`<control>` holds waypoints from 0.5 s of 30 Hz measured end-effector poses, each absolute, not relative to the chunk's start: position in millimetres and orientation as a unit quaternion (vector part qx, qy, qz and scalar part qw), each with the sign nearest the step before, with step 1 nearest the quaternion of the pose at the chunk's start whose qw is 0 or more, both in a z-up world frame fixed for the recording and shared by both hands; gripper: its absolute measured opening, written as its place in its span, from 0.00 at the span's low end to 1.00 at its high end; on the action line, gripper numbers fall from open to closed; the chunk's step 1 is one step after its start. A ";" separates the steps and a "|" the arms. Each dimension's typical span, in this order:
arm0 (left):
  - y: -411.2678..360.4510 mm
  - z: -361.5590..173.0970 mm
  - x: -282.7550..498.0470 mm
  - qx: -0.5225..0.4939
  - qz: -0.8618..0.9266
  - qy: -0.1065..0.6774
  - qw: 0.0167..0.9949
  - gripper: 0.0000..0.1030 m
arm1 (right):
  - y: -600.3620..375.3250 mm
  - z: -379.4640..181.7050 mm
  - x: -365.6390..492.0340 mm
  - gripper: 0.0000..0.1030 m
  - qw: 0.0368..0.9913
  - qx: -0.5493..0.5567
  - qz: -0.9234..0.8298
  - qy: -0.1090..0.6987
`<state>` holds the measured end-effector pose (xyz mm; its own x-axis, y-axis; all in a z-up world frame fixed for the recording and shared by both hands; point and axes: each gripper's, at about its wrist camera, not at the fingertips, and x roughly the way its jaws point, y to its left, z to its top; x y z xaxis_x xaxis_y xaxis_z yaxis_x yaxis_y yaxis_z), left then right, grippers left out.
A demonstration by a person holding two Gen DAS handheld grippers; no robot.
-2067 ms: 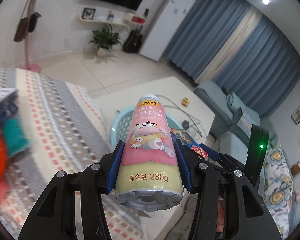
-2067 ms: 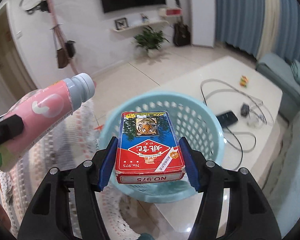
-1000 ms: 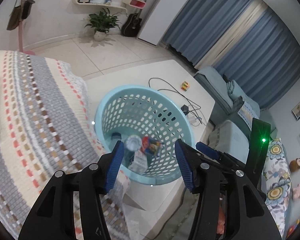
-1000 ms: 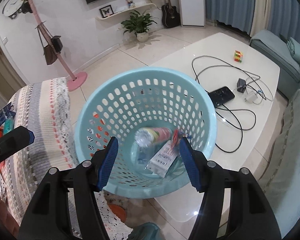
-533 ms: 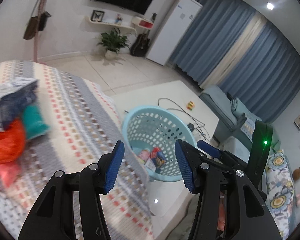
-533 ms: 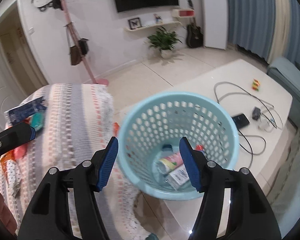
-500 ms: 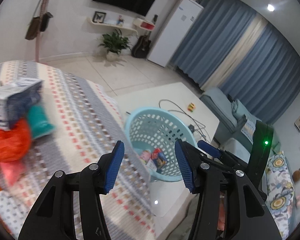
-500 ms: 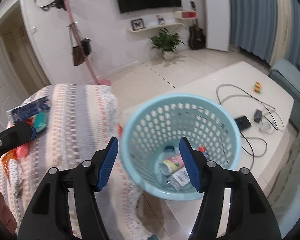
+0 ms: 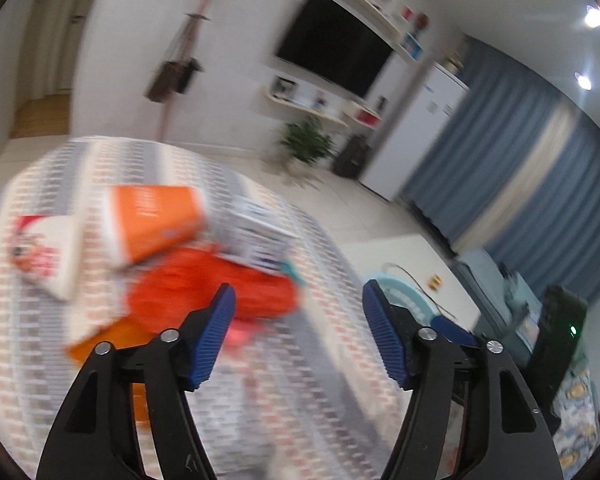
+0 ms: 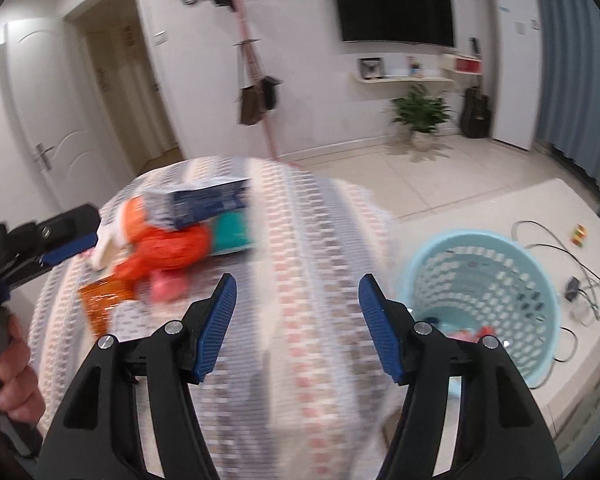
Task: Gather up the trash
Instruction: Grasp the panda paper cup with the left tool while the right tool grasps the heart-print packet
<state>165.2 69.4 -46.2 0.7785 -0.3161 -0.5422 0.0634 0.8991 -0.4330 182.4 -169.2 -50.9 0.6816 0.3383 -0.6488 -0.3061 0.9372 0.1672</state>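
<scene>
A pile of trash lies on the striped cloth [image 9: 260, 380]: an orange box [image 9: 152, 220], an orange-red bag [image 9: 204, 288], a white packet [image 9: 48, 256] and a blue-white box [image 10: 204, 202]. My left gripper [image 9: 296, 308] is open and empty, close above the pile. My right gripper [image 10: 294, 300] is open and empty over the cloth [image 10: 300, 240], to the right of the pile. The light blue basket [image 10: 480, 300] stands at the right, with trash in its bottom. Both views are blurred.
The basket's rim also shows in the left wrist view [image 9: 400, 292]. A white low table [image 10: 560, 208] behind it carries cables, a phone and a small cube. A coat stand [image 10: 256, 80] and a plant [image 10: 420, 116] are farther back.
Both grippers dropped the bottle and the card box into the basket, then swung left away from it. Now both point at the trash pile on the cloth.
</scene>
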 end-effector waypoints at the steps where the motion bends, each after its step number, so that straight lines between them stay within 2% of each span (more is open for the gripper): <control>1: 82.1 -45.0 160.9 -0.205 -0.091 0.313 0.923 0.64 | -157.9 -51.5 180.2 0.60 0.914 0.021 0.188 0.360; 6: 146.1 -46.2 142.0 -0.228 -0.030 0.301 0.926 0.66 | -100.3 -64.4 165.7 0.66 0.897 -0.004 0.234 0.376; 15: 218.5 -63.2 126.9 -0.211 0.070 0.312 0.924 0.77 | -23.0 -99.4 145.5 0.70 0.865 -0.048 0.276 0.416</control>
<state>126.9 218.5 -63.2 0.7954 -0.0028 -0.6060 -0.2602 0.9015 -0.3457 145.5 -23.0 -99.4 0.5012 0.4366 -0.7471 -0.5172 0.8433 0.1458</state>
